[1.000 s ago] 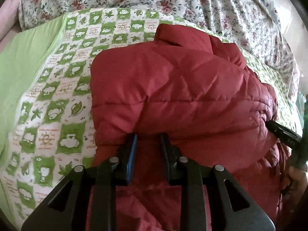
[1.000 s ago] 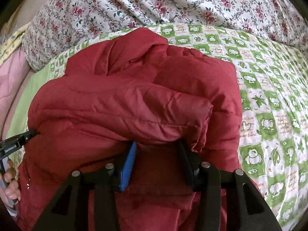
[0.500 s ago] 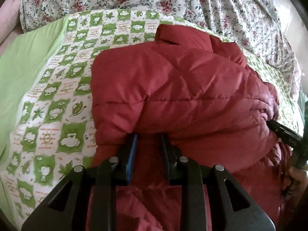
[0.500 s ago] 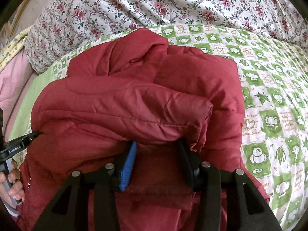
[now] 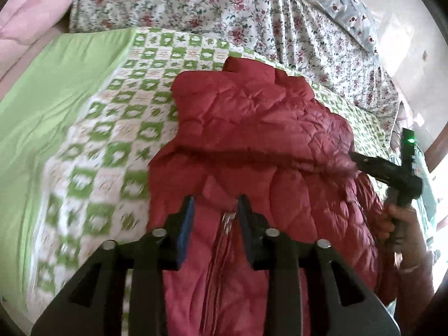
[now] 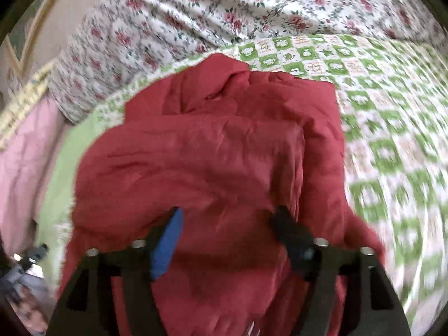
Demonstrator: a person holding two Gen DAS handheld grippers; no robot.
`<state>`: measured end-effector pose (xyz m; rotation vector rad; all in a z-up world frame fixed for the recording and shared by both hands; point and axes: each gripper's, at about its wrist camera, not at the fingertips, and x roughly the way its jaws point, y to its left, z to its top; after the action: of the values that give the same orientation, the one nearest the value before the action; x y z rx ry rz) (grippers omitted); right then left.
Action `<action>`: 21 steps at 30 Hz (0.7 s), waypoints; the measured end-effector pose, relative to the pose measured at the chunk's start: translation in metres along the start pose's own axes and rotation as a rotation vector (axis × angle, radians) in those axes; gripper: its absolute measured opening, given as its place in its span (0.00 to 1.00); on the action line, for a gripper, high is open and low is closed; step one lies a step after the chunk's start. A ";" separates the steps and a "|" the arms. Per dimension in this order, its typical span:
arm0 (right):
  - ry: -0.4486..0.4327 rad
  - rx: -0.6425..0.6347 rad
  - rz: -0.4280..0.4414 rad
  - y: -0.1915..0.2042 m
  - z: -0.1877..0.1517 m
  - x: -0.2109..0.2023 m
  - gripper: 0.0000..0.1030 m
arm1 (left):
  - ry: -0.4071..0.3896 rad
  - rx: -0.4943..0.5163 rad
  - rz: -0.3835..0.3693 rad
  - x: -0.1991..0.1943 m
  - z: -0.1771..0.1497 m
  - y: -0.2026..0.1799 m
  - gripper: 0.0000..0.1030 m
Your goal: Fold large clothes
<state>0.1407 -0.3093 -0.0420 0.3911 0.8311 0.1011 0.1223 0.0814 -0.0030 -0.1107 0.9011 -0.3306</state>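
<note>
A red quilted puffer jacket (image 5: 260, 140) lies folded over itself on a green-and-white checked quilt (image 5: 112, 128); it also fills the right wrist view (image 6: 212, 151). My left gripper (image 5: 215, 204) has its jaws apart around the jacket's near edge by the zipper, fabric loose between them. My right gripper (image 6: 226, 215) stands wide open over the jacket's near fold. The right gripper also shows in the left wrist view (image 5: 386, 168), at the jacket's right side, held by a hand.
A floral bedspread (image 5: 252, 11) lies bunched behind the quilt. A plain green sheet (image 5: 50, 89) and pink bedding (image 5: 25, 19) lie to the left. The left gripper's body (image 6: 30, 254) shows at the lower left of the right wrist view.
Both grippers have opened and let go of the jacket's edge and drawn back. The upper fold has dropped onto the lower part. The views are blurred from motion.
</note>
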 end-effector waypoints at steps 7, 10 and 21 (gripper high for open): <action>0.016 0.025 0.048 0.002 -0.064 -0.062 0.78 | 0.022 -0.051 0.024 -0.019 -0.036 0.015 0.33; 0.010 0.060 0.049 -0.004 -0.086 -0.080 0.78 | 0.037 -0.047 0.031 -0.024 -0.050 0.013 0.33; -0.063 0.033 -0.103 -0.030 -0.135 -0.156 0.79 | 0.052 -0.015 0.043 -0.039 -0.079 0.004 0.48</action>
<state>-0.0658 -0.3339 -0.0260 0.3797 0.7904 -0.0203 0.0392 0.1017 -0.0239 -0.0967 0.9558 -0.2882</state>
